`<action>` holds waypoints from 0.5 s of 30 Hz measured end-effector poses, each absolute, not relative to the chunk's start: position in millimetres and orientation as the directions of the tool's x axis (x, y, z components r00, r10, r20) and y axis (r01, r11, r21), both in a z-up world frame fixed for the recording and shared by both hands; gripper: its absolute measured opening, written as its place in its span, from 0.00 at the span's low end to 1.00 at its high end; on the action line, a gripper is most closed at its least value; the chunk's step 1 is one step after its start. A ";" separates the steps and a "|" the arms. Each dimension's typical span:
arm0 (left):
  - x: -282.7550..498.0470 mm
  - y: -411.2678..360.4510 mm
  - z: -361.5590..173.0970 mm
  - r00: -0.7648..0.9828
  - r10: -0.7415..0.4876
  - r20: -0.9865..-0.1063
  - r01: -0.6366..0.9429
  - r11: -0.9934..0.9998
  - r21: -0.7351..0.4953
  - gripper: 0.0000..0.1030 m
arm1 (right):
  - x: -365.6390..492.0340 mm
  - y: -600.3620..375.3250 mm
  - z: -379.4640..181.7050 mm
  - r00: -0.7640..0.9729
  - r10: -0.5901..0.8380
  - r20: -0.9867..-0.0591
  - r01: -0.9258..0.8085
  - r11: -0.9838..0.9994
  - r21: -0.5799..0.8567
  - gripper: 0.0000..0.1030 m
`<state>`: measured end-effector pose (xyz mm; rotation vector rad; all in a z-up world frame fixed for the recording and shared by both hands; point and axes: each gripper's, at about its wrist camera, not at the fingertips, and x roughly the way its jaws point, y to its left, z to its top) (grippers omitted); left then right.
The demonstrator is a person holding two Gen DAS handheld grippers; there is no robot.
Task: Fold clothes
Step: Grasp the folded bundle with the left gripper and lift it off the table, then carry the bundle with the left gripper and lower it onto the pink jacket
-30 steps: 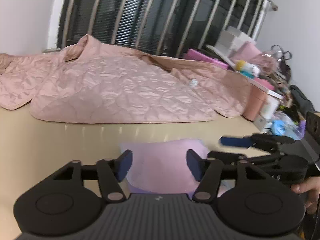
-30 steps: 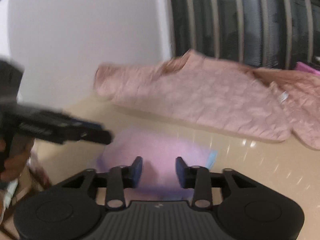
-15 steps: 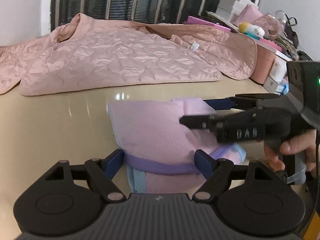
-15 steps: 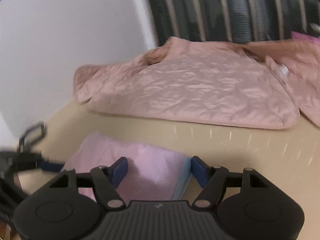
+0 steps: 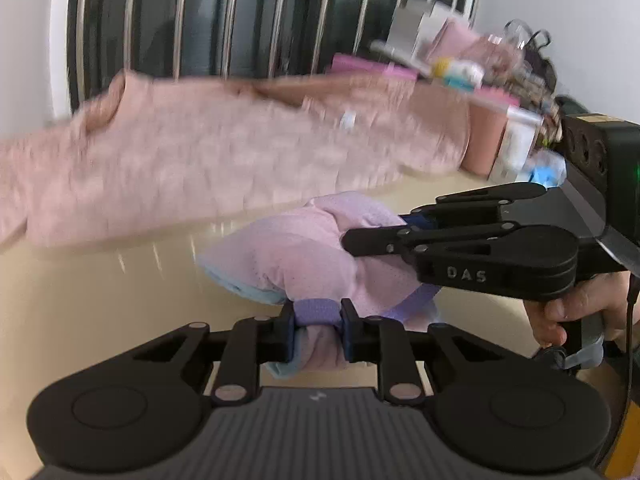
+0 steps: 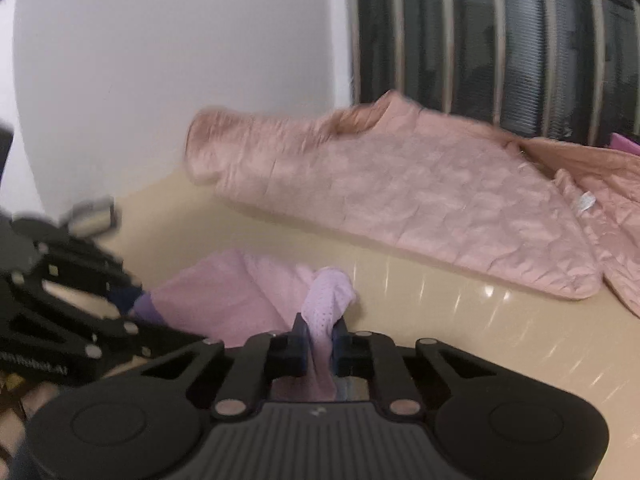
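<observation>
Your left gripper (image 5: pixel 318 330) is pinching the purple band of the small pink garment (image 5: pixel 304 256); your right gripper (image 6: pixel 320 340) is pinching a bunched lilac fold of the same piece. The garment sits at the near edge of the beige table (image 5: pixel 100 300), between the two tools, partly lifted.

Behind it a quilted pink jacket (image 6: pixel 420 196) lies spread across the table, well apart from the garment. Boxes and clutter (image 5: pixel 496 120) crowd the far right end, below the barred window (image 5: pixel 240 20).

In the left wrist view the right tool's body covers the garment's right side. Your hand (image 5: pixel 580 308) grips its handle. Motion blur smears the jacket and clutter; their details cannot be read.
</observation>
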<state>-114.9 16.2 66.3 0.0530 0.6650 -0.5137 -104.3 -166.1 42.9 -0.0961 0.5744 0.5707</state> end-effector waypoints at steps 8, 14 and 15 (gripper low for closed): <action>-59.2 -10.0 141.2 0.731 -0.501 -0.464 0.533 0.843 -0.071 0.20 | -86.7 -187.3 134.6 0.813 0.433 -0.389 -0.488 0.871 -0.051 0.10; 38.3 -42.1 180.5 0.709 -0.528 -0.467 0.548 0.830 -0.106 0.21 | -6.8 -206.6 189.2 0.856 0.357 -0.374 -0.418 0.903 -0.095 0.10; 59.1 -46.4 181.8 0.700 -0.530 -0.478 0.543 0.830 -0.126 0.21 | 13.3 -211.6 195.0 0.857 0.346 -0.382 -0.404 0.911 -0.083 0.10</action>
